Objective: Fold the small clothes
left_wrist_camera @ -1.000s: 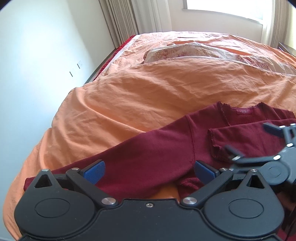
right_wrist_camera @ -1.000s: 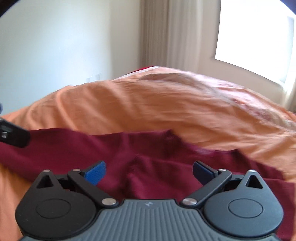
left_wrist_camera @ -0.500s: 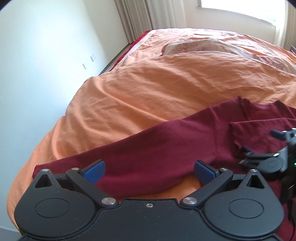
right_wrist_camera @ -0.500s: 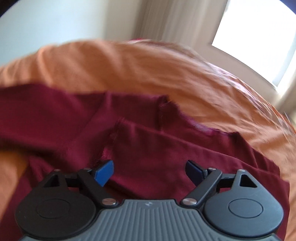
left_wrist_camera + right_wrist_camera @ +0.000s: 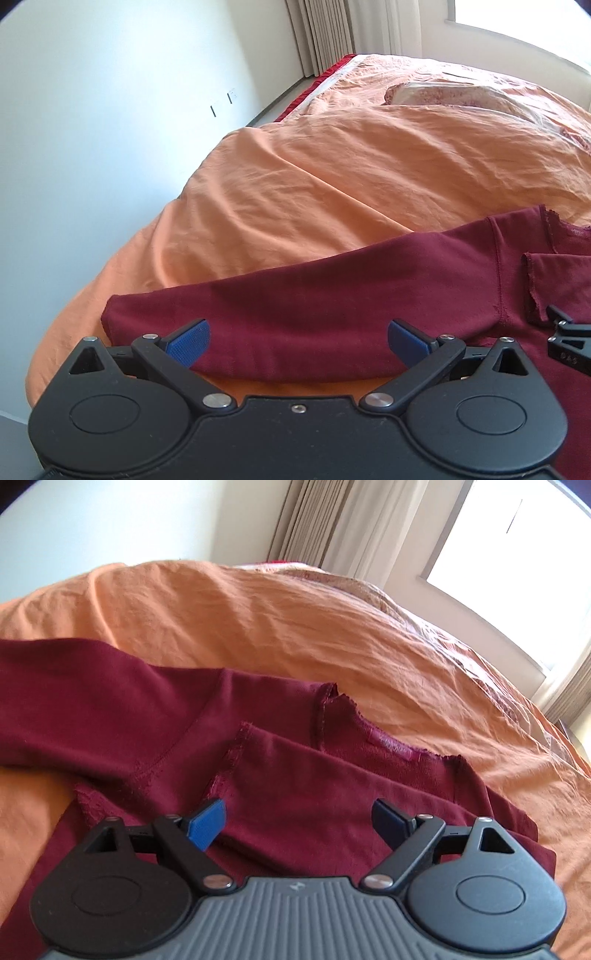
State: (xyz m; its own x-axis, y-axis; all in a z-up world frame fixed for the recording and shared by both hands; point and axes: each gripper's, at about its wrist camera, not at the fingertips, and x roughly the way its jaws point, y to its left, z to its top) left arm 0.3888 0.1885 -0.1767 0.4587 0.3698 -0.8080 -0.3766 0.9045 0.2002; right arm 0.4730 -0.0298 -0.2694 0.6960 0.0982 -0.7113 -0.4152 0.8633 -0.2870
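A maroon shirt (image 5: 369, 295) lies on the orange duvet (image 5: 332, 177). Both the left gripper (image 5: 297, 341) and the right gripper (image 5: 299, 821) hover over it, fingers wide, holding nothing.

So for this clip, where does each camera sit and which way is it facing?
Left wrist: on the left gripper, low over the bed's near edge, facing the maroon top's outstretched sleeve; open blue fingers and the right gripper's tip show.
Right wrist: on the right gripper, facing the top's folded-over sleeve and neckline; open fingers show.
Shared: the top, orange duvet, curtains.
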